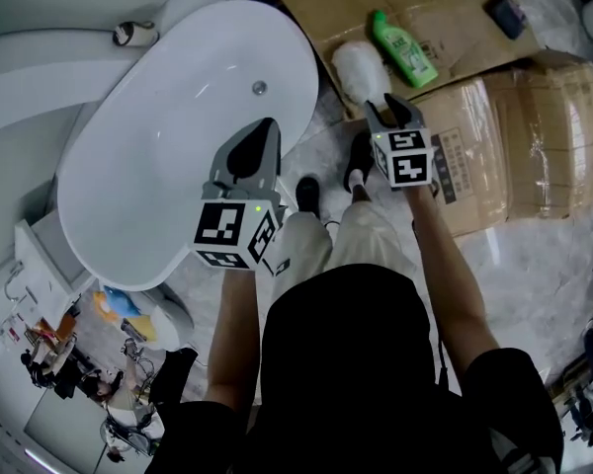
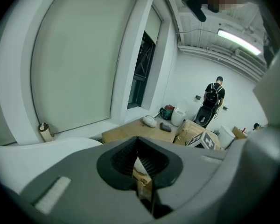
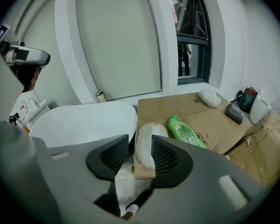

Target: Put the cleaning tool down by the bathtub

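Cleaning tool lies with its white fluffy head on the edge of the cardboard, just beside the bathtub and near a green bottle. I judge it is laid where the job wants it. My right claw points at it, narrowly parted and holding nothing. My left claw is closed and empty over the tub, out of the way.

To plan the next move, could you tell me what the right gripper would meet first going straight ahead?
Probably the fluffy white cleaning tool, lying on the cardboard just ahead of the open jaws; depth is unclear.
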`<state>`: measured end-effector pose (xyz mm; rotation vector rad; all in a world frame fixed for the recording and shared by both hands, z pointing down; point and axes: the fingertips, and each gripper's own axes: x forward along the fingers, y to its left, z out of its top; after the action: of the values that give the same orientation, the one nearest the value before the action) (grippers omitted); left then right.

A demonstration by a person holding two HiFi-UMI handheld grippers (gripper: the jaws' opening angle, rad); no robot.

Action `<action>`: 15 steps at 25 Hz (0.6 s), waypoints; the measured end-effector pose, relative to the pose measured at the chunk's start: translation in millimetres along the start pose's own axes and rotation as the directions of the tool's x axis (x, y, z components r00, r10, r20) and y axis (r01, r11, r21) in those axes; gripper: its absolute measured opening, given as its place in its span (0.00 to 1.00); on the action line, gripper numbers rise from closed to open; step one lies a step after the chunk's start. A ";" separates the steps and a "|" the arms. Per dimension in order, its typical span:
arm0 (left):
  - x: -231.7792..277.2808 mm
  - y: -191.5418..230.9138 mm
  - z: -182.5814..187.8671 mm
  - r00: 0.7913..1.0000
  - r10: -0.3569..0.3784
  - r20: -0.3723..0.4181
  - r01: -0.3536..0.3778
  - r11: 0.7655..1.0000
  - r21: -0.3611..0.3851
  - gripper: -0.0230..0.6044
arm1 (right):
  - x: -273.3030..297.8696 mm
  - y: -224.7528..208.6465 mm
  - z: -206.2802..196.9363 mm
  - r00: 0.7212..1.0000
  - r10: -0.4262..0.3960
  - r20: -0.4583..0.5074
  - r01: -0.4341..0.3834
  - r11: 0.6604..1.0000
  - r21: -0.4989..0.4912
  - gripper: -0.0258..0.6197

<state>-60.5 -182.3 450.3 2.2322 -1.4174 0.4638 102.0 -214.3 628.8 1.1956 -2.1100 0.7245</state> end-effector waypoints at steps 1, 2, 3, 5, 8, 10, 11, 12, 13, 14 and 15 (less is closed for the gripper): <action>-4.8 0.9 -1.3 1.000 -0.011 0.002 0.011 1.000 0.005 0.03 | -5.7 4.3 -0.4 1.000 -0.012 0.006 0.012 1.000 0.002 0.26; -10.2 2.0 -2.8 1.000 -0.024 0.004 0.024 1.000 0.011 0.03 | -12.0 9.2 -0.4 1.000 -0.024 0.015 0.024 1.000 0.007 0.26; -16.1 3.2 -4.3 0.999 -0.036 0.005 0.036 0.999 0.018 0.03 | -18.6 14.9 -0.2 0.999 -0.036 0.024 0.035 0.999 0.012 0.26; -27.9 4.9 -7.4 0.998 -0.060 0.005 0.060 0.998 0.036 0.03 | -33.0 27.0 0.5 0.997 -0.057 0.045 0.056 0.998 0.023 0.26; -43.3 2.9 -10.2 0.994 -0.104 0.010 0.104 0.993 0.063 0.03 | -55.9 41.3 2.8 0.993 -0.091 0.077 0.089 0.996 0.030 0.26; -53.3 -0.1 -11.6 0.990 -0.138 0.015 0.137 0.987 0.081 0.03 | -71.5 48.7 4.1 0.988 -0.117 0.097 0.115 0.993 0.033 0.26; -58.3 -1.5 -12.3 0.988 -0.154 0.018 0.152 0.984 0.091 0.03 | -79.6 52.3 4.9 0.985 -0.131 0.108 0.128 0.991 0.035 0.26; -63.3 -2.8 -13.0 0.985 -0.169 0.020 0.166 0.981 0.100 0.03 | -87.8 56.2 5.8 0.982 -0.145 0.118 0.141 0.989 0.038 0.26; -68.6 -4.1 -13.6 0.983 -0.182 0.023 0.179 0.978 0.107 0.03 | -96.2 60.2 6.9 0.979 -0.157 0.129 0.153 0.987 0.041 0.26; -73.8 -5.6 -14.0 0.981 -0.195 0.026 0.191 0.975 0.115 0.03 | -104.8 64.5 8.5 0.975 -0.169 0.142 0.164 0.985 0.044 0.26; -79.1 -7.2 -14.0 0.978 -0.207 0.029 0.202 0.972 0.121 0.03 | -113.7 69.0 10.7 0.971 -0.179 0.156 0.174 0.984 0.046 0.26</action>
<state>-87.2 -112.2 420.7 2.4638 -1.1899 0.4427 85.8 -128.4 528.0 1.4815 -2.0917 0.6014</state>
